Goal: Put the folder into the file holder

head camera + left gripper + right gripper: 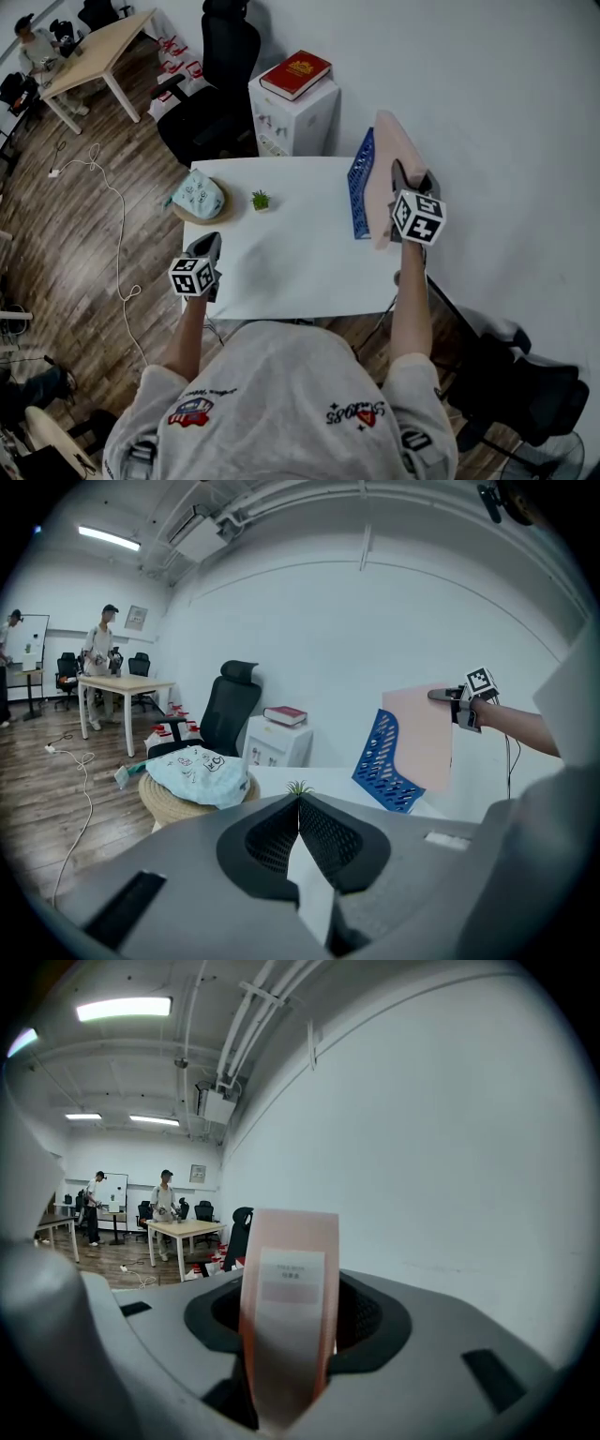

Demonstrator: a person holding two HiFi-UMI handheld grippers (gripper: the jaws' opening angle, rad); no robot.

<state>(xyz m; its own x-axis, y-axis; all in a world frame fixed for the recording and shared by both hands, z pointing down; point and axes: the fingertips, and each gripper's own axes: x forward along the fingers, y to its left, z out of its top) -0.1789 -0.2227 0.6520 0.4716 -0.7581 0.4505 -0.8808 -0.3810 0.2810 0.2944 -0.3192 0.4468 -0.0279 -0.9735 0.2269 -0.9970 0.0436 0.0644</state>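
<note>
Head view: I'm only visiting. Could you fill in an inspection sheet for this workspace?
Surface: white rectangular table, mostly bare.
Job's things: blue perforated plastic file holder at the table's right edge; pink folder upright against it, seating unclear.
Clutter: small green potted plant on the table; light blue cloth bundle on a woven stool beside it.
Grippers: left gripper shut, empty; right gripper: jaws wide apart around the folder.
Cables: white cable across the wooden floor.
Surroundings: black office chair, red book on white cabinet, people at a wooden desk.
</note>
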